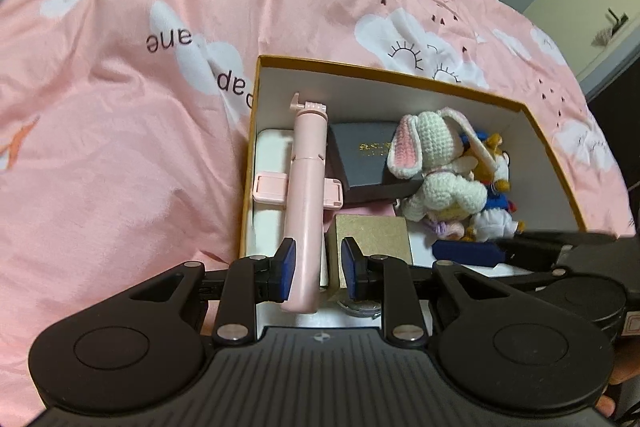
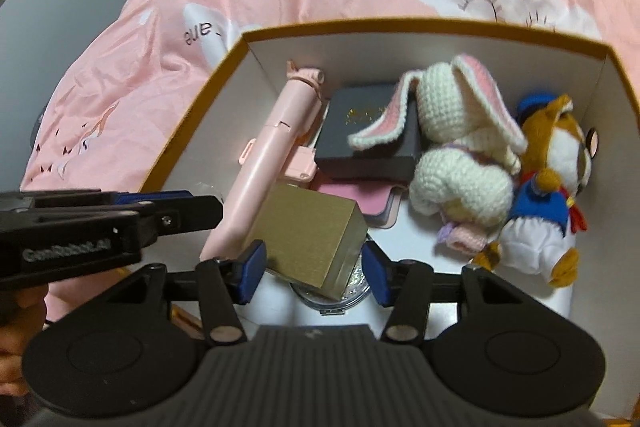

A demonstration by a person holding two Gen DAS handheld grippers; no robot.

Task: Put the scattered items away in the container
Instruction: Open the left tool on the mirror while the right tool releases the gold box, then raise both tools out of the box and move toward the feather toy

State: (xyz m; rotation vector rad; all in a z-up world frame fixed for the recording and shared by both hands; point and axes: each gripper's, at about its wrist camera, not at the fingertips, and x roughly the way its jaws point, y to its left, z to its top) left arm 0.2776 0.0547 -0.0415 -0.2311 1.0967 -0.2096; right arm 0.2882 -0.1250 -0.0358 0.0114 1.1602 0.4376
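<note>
Left wrist view: the left claw (image 1: pixel 319 265) brackets the pink selfie stick (image 1: pixel 306 203), released. The stick lies in the box (image 1: pixel 552 163), its length running toward the far wall along the left side. The right claw (image 2: pixel 316 267) stands released around the gold box (image 2: pixel 312 231).

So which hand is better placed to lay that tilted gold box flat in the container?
Right, I'd say. The right gripper straddles the gold box, which leans on a glittery jar. The left gripper sits around the pink selfie stick instead.
</note>
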